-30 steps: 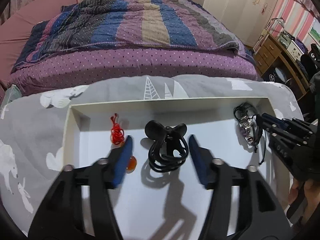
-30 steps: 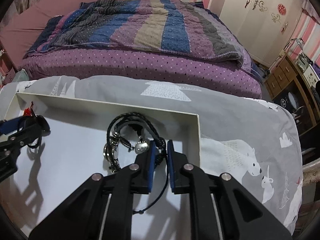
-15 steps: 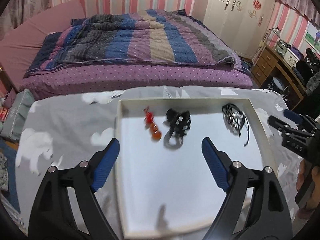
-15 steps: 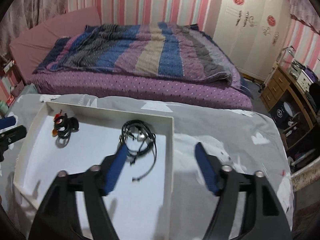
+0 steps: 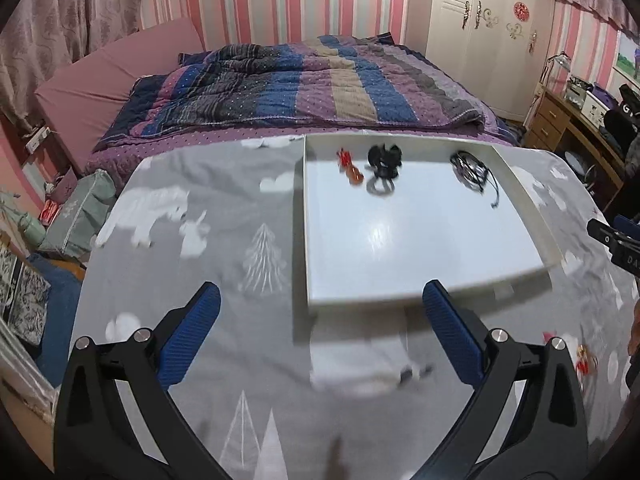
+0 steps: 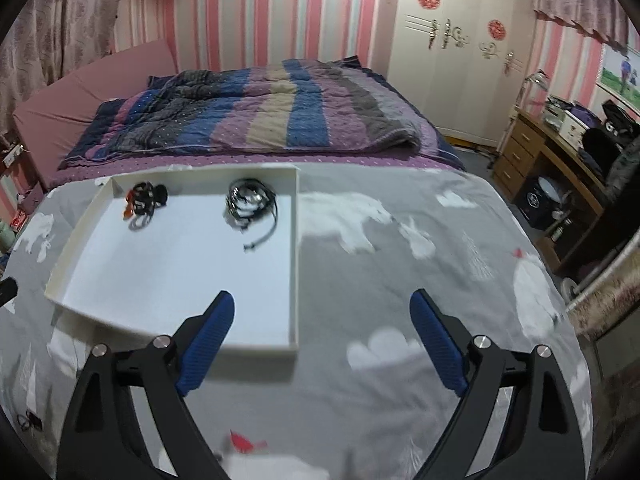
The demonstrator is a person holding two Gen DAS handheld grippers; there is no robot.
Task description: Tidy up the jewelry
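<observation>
Both grippers, left (image 5: 320,332) and right (image 6: 322,336), just opening, now wide, empty. Three pieces in white tray (image 5: 400,280); next, approach loose trinket (image 5: 582,360) on blanket slowly.

My left camera looks down over the tray (image 5: 536,216) from its near left, my right from its near right; both share the tray and bed (image 6: 256,120) beyond

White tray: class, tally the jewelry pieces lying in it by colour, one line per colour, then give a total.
In the white tray:
Red-orange: 1, the red charm
Black: 2, the black bundle and the black cords with silver pieces
Total: 3
</observation>
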